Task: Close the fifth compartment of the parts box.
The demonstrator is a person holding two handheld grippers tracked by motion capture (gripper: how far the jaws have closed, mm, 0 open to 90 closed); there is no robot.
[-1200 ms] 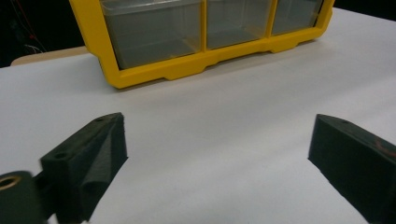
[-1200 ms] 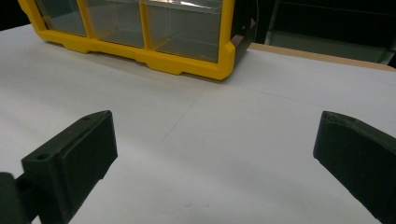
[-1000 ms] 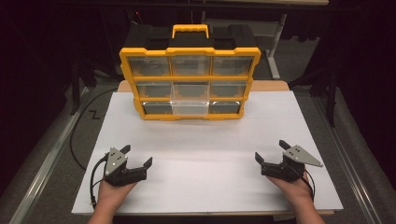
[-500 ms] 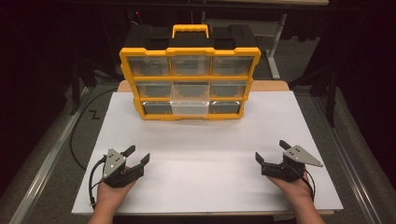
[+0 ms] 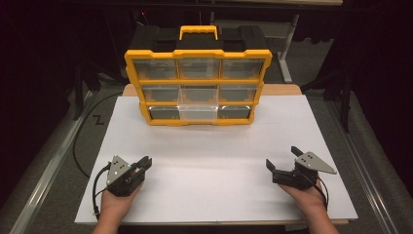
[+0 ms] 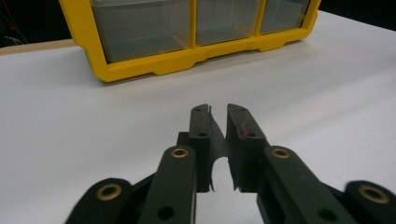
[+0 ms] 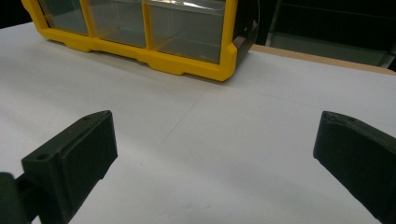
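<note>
High view: the left gripper (image 5: 144,161) has just been closing, its jaws nearly together on nothing. The right gripper (image 5: 282,158) is spread wide, facing the yellow organizer case (image 5: 197,82).

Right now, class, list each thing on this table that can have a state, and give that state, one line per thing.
Yellow organizer case: upright on the white board, its clear drawers facing the person, all pushed in.
Carry handle: on top of the case, untouched.
Left claw: jaws have just been closing, almost together, nothing between them.
Right claw: jaws wide apart, holding nothing.
White board: flat.
</note>
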